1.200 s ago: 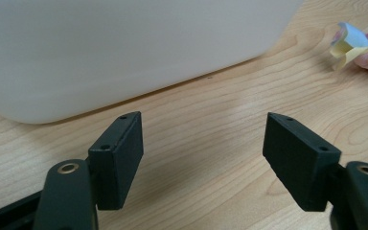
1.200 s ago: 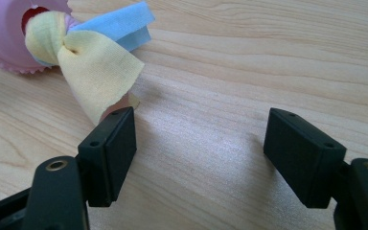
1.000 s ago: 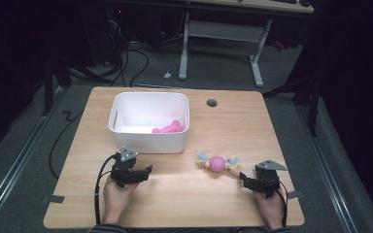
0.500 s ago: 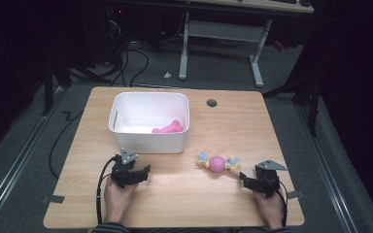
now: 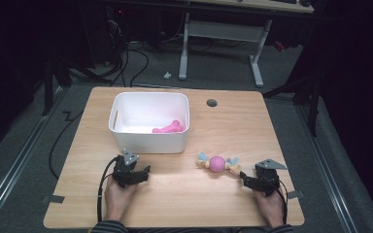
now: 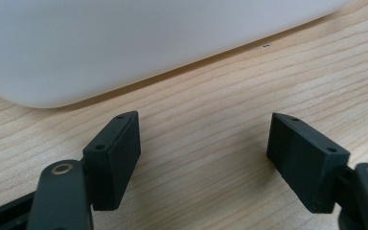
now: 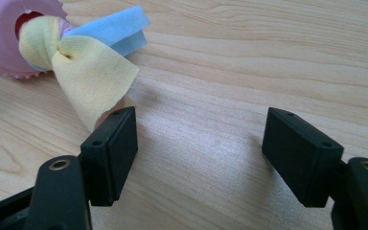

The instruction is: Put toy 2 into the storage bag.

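Left gripper (image 5: 144, 171) fingers have just been opening, nothing between

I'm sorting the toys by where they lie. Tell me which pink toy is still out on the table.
The pink ball toy with cloth tails: it lies on the bare wooden table beside the right tongs. The pink bone already lies inside the white bin.

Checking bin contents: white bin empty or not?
Not empty. A pink bone toy lies inside the white bin, near its right wall.
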The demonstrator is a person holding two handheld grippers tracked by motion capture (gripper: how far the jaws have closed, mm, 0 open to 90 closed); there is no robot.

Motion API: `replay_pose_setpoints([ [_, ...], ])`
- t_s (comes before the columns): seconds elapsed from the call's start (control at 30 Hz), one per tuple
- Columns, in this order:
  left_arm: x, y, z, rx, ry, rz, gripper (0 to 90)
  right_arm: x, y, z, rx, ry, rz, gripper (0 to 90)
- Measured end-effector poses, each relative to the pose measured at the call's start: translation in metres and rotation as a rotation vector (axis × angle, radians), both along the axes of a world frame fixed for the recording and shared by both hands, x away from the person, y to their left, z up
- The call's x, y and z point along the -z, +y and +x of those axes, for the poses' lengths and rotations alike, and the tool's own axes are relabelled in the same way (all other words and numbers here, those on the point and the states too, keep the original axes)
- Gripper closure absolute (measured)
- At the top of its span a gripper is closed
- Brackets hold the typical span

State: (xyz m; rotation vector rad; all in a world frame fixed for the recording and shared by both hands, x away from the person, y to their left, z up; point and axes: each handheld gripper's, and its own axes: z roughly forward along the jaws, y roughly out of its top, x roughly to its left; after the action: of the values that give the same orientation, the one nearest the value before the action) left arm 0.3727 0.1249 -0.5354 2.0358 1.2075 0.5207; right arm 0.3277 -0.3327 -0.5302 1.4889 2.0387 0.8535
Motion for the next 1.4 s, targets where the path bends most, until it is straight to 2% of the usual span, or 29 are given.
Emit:
replay_pose_setpoints([
  [0.13, 0.0, 0.0, 0.0, -0.005, 0.002, 0.0, 26.5, 0.0, -0.001, 0.001, -0.009, 0.002, 0.001, 27.8],
  [0.17, 0.0, 0.0, 0.0, -0.006, 0.002, 0.0, 26.5, -0.003, 0.001, 0.002, 0.003, 0.026, -0.007, 29.9],
  [0.2, 0.0, 0.0, 0.0, -0.008, 0.001, -0.001, 26.5, -0.003, 0.001, 0.002, 0.003, 0.026, -0.007, 29.9],
  [0.27, 0.0, 0.0, 0.0, -0.01, 0.002, -0.001, 26.0, -0.008, 0.004, 0.002, -0.014, 0.062, -0.03, 33.6],
  [0.3, 0.0, 0.0, 0.0, -0.01, 0.002, -0.001, 25.8, -0.011, 0.005, 0.0, -0.024, 0.062, -0.054, 34.6],
  [0.4, 0.0, 0.0, 0.0, -0.01, 0.003, -0.001, 25.3, -0.015, 0.003, -0.003, -0.038, 0.052, -0.052, 34.8],
  [0.53, 0.0, 0.0, 0.0, -0.01, 0.003, -0.001, 25.1, -0.026, -0.004, -0.01, -0.049, 0.031, -0.023, 34.8],
  [0.57, 0.0, 0.0, 0.0, -0.01, 0.003, -0.001, 25.1, -0.032, -0.006, -0.014, -0.065, 0.015, -0.006, 34.7],
  [0.67, 0.0, 0.0, 0.0, -0.01, 0.003, -0.001, 25.0, -0.037, -0.006, -0.014, -0.096, 0.006, -0.002, 34.7],
  [0.8, 0.0, 0.0, 0.0, -0.01, 0.004, -0.001, 25.0, -0.045, -0.004, -0.01, -0.158, 0.019, 0.079, 34.5],
  [0.83, 0.0, 0.0, 0.0, -0.01, 0.004, -0.001, 25.0, -0.052, 0.003, -0.009, -0.178, -0.008, 0.068, 34.8],
  [0.87, 0.0, 0.0, 0.0, -0.01, 0.004, -0.001, 25.0, -0.055, 0.007, -0.009, -0.191, -0.016, 0.062, 34.8],
  [0.93, 0.0, 0.0, 0.0, -0.01, 0.004, -0.001, 25.0, -0.057, 0.012, -0.007, -0.205, -0.016, 0.055, 34.6],
  [1.0, 0.0, 0.0, 0.0, -0.009, 0.004, -0.001, 25.0, -0.06, 0.024, -0.003, -0.242, -0.011, 0.026, 34.4],
  [1.07, 0.0, 0.0, 0.0, -0.008, 0.004, -0.001, 24.9, -0.062, 0.034, 0.001, -0.271, 0.0, 0.005, 34.2],
  [1.1, 0.0, 0.0, 0.0, -0.008, 0.004, -0.001, 24.7, -0.063, 0.042, 0.005, -0.289, 0.019, 0.003, 34.0],
  [1.2, 0.0, 0.0, 0.0, -0.006, 0.005, -0.001, 24.1, -0.065, 0.049, 0.009, -0.302, 0.03, 0.014, 32.7],
  [1.27, 0.0, 0.0, 0.0, -0.005, 0.005, -0.002, 23.9, -0.067, 0.055, 0.014, -0.312, 0.038, 0.004, 31.8],
  [1.4, 0.0, 0.0, 0.0, -0.004, 0.006, -0.003, 23.8, -0.069, 0.069, 0.025, -0.347, 0.083, -0.032, 29.9],
])
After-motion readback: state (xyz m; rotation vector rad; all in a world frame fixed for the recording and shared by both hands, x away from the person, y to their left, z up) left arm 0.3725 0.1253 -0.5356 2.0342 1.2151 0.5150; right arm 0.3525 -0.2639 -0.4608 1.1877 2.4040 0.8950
